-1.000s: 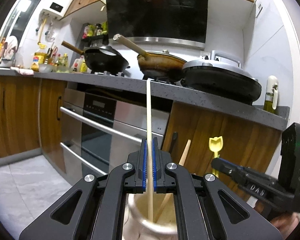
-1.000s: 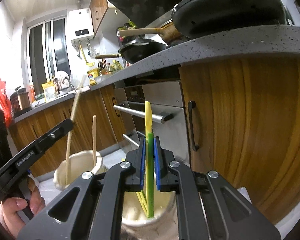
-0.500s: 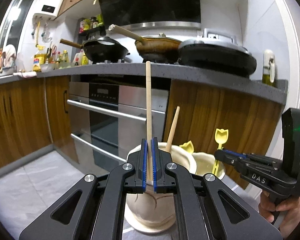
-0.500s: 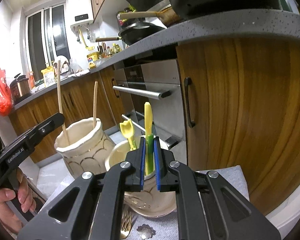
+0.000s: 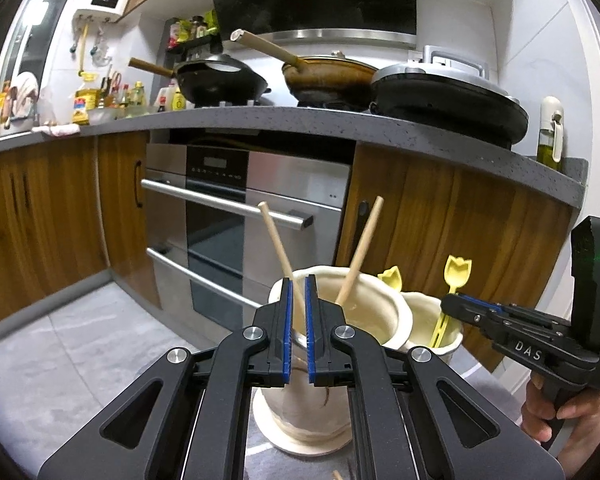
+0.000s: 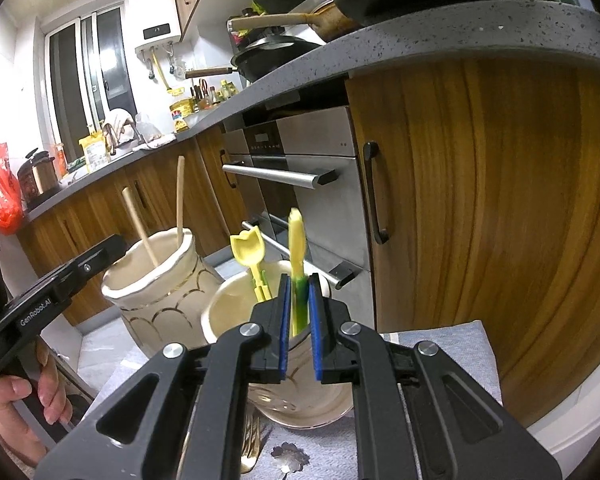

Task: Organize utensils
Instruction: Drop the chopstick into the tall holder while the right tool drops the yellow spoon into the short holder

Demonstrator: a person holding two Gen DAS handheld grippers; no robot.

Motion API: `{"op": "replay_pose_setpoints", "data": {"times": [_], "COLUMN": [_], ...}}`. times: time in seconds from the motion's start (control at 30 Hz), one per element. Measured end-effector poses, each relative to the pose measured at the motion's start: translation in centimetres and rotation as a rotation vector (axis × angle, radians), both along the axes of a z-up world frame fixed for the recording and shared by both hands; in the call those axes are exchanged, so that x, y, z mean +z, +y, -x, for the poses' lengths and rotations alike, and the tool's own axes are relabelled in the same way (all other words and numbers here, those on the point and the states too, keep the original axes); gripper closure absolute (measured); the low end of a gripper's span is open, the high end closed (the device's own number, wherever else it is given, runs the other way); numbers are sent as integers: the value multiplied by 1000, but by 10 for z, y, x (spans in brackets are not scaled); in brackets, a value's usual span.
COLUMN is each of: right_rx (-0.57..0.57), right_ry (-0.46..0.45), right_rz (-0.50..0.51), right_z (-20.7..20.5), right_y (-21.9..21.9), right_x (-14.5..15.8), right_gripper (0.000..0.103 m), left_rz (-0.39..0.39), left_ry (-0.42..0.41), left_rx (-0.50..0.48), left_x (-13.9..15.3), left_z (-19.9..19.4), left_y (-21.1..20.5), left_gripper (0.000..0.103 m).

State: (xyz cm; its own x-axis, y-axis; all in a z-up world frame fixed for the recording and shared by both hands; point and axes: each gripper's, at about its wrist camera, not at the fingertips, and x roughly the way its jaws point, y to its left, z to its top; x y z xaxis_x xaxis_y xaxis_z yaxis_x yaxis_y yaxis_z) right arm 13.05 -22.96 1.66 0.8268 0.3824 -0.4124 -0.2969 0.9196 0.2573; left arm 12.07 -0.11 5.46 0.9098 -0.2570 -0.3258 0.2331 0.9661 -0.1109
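Note:
My left gripper (image 5: 298,284) is shut at the near rim of the tall cream jar (image 5: 320,400). Nothing sits between its pads. One wooden chopstick (image 5: 278,240) leans left inside that jar just past the pad tips, and a second chopstick (image 5: 360,248) leans right. My right gripper (image 6: 299,280) hovers over the smaller cream jar (image 6: 228,312) with its jaws opening. A yellow-topped green utensil (image 6: 298,240) stands loose between them, its top blurred. A matching tulip-topped utensil (image 6: 247,246) stands in the same jar.
Both jars stand on a grey cloth (image 6: 440,344), where a metal fork (image 6: 252,448) lies in front. A steel oven (image 5: 240,220) and a wooden cabinet door (image 6: 480,200) are close behind, under an overhanging counter (image 5: 340,124). A hand (image 5: 548,420) holds each gripper.
The chopstick was upright between the left pads and now leans left in the tall jar. The green utensil sank into the small jar, and the right jaws parted slightly.

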Motion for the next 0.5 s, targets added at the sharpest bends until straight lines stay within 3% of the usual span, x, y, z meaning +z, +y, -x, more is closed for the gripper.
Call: {"op": "replay_pose_setpoints", "data": {"times": [0.07,0.2,0.37,0.47,0.5], "right_rx": [-10,-27,-52,-84,-93], "right_ry": [-15,-28,-47,-76,-84], "right_rz": [-3,-13,-41,-37,-40], "right_z": [2,7,21,33,37], "right_y": [-2,-6,-14,-18,-20], "right_x": [2,6,10,11,11], "right_gripper": [76,60,26,5,5], "left_rz": [-1,-16,-21,-21,-22], "left_ry": [-2,-5,-19,-35,-42], "left_rx": [2,19,69,103,115], "left_x": [1,2,6,10,11], "left_z": [1,5,16,27,31], "left_y": [0,2,5,6,6], "left_gripper": [91,78,23,9,8]}}
